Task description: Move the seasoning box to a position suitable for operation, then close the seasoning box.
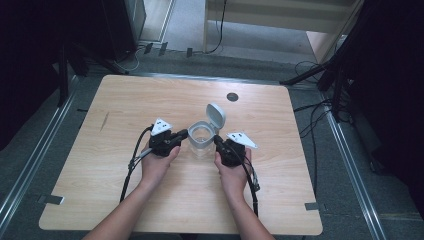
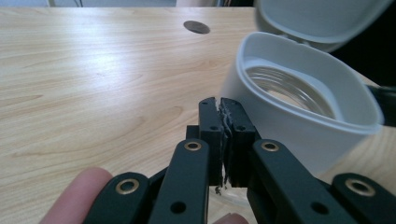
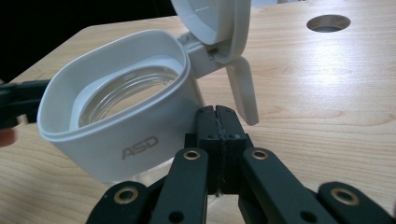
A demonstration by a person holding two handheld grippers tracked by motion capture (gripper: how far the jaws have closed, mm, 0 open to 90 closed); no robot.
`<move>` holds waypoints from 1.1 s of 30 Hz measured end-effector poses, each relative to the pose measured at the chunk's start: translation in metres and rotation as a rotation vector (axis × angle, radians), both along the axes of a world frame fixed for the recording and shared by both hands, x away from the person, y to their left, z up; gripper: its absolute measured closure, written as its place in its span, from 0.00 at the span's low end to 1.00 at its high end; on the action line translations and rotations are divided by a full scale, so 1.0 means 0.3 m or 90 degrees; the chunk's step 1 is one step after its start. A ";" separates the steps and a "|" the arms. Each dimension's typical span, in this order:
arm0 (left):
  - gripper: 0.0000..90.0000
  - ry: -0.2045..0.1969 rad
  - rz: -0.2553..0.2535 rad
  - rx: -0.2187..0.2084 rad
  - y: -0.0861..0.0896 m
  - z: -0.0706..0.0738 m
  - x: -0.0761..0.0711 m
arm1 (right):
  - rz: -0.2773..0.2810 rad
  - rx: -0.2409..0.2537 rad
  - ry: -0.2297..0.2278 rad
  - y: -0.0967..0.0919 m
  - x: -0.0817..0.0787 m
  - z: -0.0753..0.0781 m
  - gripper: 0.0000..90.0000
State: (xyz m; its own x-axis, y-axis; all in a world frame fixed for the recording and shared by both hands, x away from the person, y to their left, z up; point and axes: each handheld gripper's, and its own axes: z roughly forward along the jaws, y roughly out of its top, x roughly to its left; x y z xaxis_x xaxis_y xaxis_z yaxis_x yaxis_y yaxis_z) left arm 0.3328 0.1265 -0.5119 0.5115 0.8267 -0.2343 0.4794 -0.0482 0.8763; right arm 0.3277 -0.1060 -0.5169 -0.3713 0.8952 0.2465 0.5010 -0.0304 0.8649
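We've got the clear glass jar with the white plastic collar and flipped-up lid (image 1: 204, 137) sitting mid-table on the light wooden table (image 1: 125, 100), right between both tools. Our left gripper (image 1: 184, 133) has its jaws pressed together with nothing in them, tips just beside the jar's wall. Our right gripper (image 1: 217, 140) is clamped empty too, tips close against the collar's other side.

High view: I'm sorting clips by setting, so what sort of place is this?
Probably a lab or recording workspace, not a kitchen: a bare wooden table on grey floor, loose cables and dark stands around it, with one white container, lid open.
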 end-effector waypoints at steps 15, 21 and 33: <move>0.93 -0.010 -0.055 0.004 -0.049 -0.002 -0.069 | 0.057 0.012 0.015 -0.040 0.096 0.013 1.00; 0.60 0.009 0.039 0.018 0.079 -0.041 -0.083 | 0.060 0.011 0.001 -0.048 0.155 0.076 1.00; 0.32 0.057 0.179 0.062 0.501 -0.118 -0.268 | 0.076 -0.015 -0.016 -0.029 0.309 0.208 1.00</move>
